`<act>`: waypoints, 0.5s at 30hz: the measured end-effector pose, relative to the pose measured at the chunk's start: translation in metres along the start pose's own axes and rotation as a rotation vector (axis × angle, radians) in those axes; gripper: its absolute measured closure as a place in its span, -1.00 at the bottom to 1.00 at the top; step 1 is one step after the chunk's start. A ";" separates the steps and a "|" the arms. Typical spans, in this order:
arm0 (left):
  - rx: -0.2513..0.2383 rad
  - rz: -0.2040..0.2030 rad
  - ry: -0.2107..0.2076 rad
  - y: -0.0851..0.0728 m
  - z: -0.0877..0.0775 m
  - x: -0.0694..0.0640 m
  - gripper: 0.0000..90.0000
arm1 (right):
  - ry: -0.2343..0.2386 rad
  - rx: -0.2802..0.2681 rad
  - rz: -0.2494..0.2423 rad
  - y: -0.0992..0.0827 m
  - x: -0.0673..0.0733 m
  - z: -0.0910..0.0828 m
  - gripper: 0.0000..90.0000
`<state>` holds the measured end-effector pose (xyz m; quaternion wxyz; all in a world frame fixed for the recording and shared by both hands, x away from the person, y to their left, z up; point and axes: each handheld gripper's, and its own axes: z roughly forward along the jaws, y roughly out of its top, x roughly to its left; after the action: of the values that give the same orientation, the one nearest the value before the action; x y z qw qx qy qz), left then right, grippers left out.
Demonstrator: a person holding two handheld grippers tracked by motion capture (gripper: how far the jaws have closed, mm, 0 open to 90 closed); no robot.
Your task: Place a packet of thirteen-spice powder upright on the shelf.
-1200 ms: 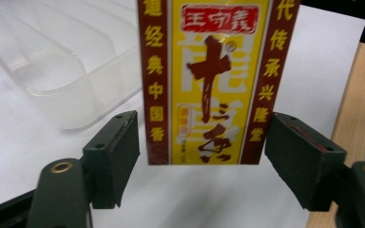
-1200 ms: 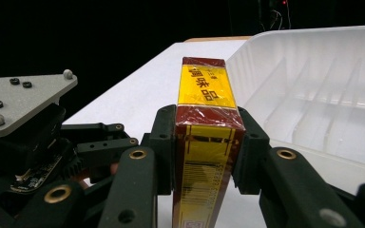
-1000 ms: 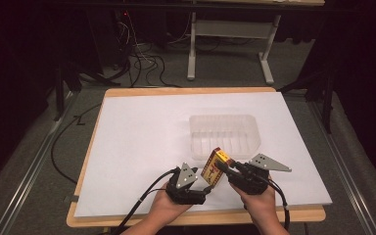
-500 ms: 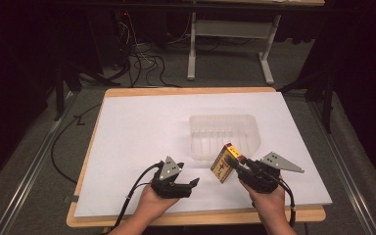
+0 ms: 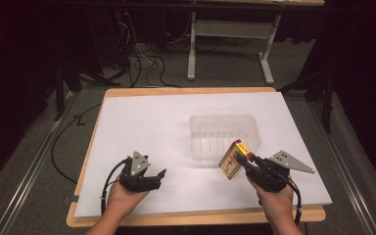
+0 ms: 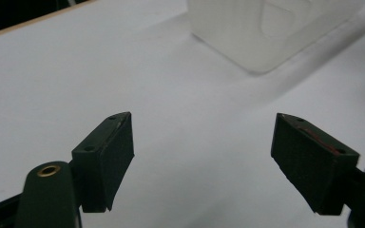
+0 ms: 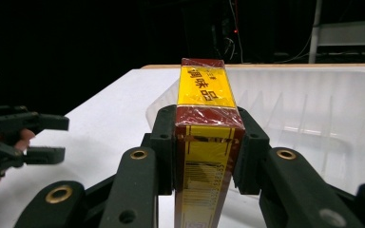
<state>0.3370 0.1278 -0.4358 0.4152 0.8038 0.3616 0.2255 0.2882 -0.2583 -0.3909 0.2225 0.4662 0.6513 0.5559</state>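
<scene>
My right gripper point(image 5: 244, 160) is shut on a red and yellow box point(image 5: 234, 160), holding it tilted just above the table by the near right corner of a clear plastic container point(image 5: 196, 137). In the right gripper view the box point(image 7: 204, 90) stands between the gripper's point(image 7: 204, 124) pads, with the container point(image 7: 313, 109) behind it. My left gripper point(image 5: 160, 177) is at the near left of the white table cover, open. Its jaws have just been opening a little, with nothing between them point(image 6: 202, 128). The container's corner point(image 6: 266, 33) lies beyond them.
The white cover point(image 5: 152, 122) lies on a wooden tabletop point(image 5: 191, 91). My left gripper point(image 7: 52, 137) appears at the left of the right gripper view. Cables point(image 5: 142, 58) and a desk frame point(image 5: 230, 34) stand on the floor beyond the far edge.
My left gripper has drawn away to the left from the box. The right gripper has carried the box slightly right, closer to the container's corner.
</scene>
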 end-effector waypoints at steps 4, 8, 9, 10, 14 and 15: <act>-0.001 -0.014 -0.001 -0.002 0.001 0.004 -0.49 | -0.024 -0.008 -0.014 0.003 0.001 -0.002 0.51; -0.008 -0.066 -0.022 -0.003 0.001 0.006 -0.49 | -0.077 -0.021 -0.003 0.009 0.002 -0.006 0.51; -0.010 -0.074 -0.026 -0.003 0.001 0.006 -0.49 | -0.091 -0.026 0.003 0.012 0.002 -0.007 0.51; -0.015 -0.075 -0.024 -0.002 0.001 0.005 -0.49 | -0.105 -0.032 0.004 0.014 0.001 -0.007 0.51; -0.026 -0.063 -0.026 -0.001 -0.001 0.004 -0.49 | -0.154 -0.063 0.009 0.021 -0.001 -0.009 0.51; -0.032 -0.064 -0.032 -0.002 -0.003 0.005 -0.49 | -0.188 -0.083 0.007 0.025 -0.004 -0.007 0.51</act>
<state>0.3373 0.1334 -0.4352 0.4405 0.7886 0.3769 0.2050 0.2933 -0.2670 -0.3668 0.2998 0.5087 0.6024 0.5370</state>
